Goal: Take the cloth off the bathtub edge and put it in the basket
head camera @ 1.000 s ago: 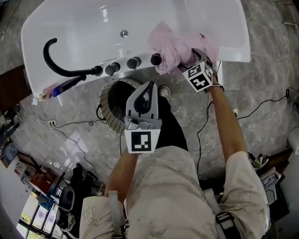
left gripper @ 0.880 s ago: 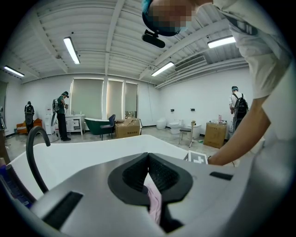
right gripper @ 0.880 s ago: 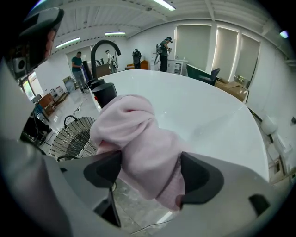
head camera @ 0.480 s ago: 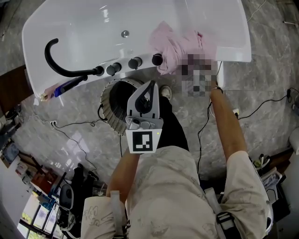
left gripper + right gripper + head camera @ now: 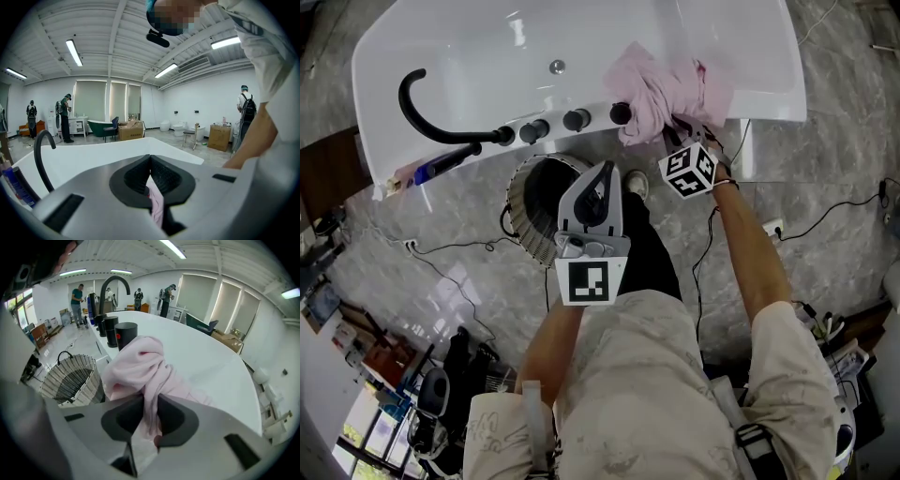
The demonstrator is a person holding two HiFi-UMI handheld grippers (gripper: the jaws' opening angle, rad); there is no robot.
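On the bathtub edge (image 5: 769, 101), the pink cloth (image 5: 661, 86) lies bunched; the right hand-held gripper (image 5: 150, 408) has just been closing its jaws and pinches a fold of it. The left hand-held gripper (image 5: 602, 171), jaws together, hangs over the wicker basket (image 5: 519, 202).

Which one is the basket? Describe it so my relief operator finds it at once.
Start at the white bathtub filling the top of the head view. On the floor just beneath its row of black knobs, lower left of the pink cloth, stands the basket. It is the only round, pale woven thing there, with a dark inside.
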